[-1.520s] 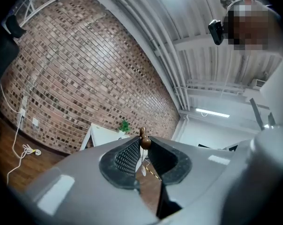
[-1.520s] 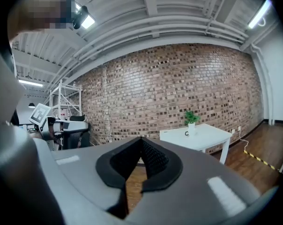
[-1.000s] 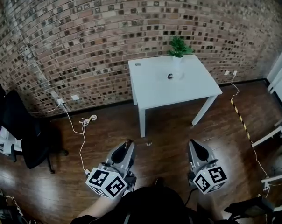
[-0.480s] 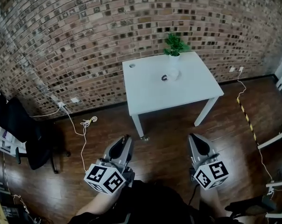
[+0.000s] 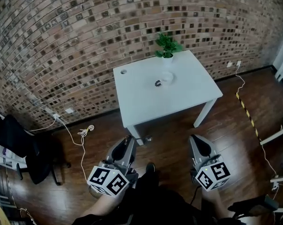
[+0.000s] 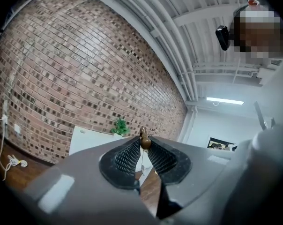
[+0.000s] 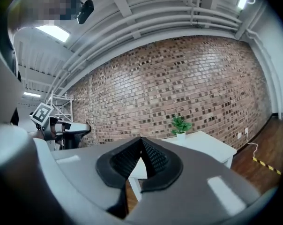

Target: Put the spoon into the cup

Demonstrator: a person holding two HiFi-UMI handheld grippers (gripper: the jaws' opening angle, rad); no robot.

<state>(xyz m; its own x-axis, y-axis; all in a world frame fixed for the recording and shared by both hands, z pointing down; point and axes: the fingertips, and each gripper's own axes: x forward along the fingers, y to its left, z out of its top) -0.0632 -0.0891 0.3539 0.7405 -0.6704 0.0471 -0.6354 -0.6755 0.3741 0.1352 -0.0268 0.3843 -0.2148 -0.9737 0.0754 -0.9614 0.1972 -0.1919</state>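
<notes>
**Spoon clamped in the left gripper, cup on the far table**

The left gripper (image 5: 128, 140) is held at the near left above the wooden floor (image 5: 169, 146) and is pointed towards the white table (image 5: 146, 102). In the left gripper view its jaws are nearly together. They are pinched at the tips on a small brown end of what is taken to be the spoon (image 6: 144, 140); little more of it can be made out there. In the head view the spoon (image 5: 147, 138) is seen sticking out to the right of the jaw tips, close to the table's near-left leg.

The right gripper (image 5: 196, 139) is held at the near right, level with the left one. Its jaws are closed on each other, and nothing is gripped between the pads (image 7: 151, 156).

The cup (image 5: 167, 77), white and low, is set on the table towards its far side, well apart from both grippers. A small dark thing (image 5: 157, 83) lies just to the left of it; what it is cannot be told. A potted plant (image 5: 167, 46) stands at the table's far edge, beyond the cup.

A brick wall (image 5: 85, 41) is seen behind the table. A black chair (image 5: 24, 144) is placed at the left, and a white cable (image 5: 83, 132) lies on the floor between the chair and the table.
</notes>
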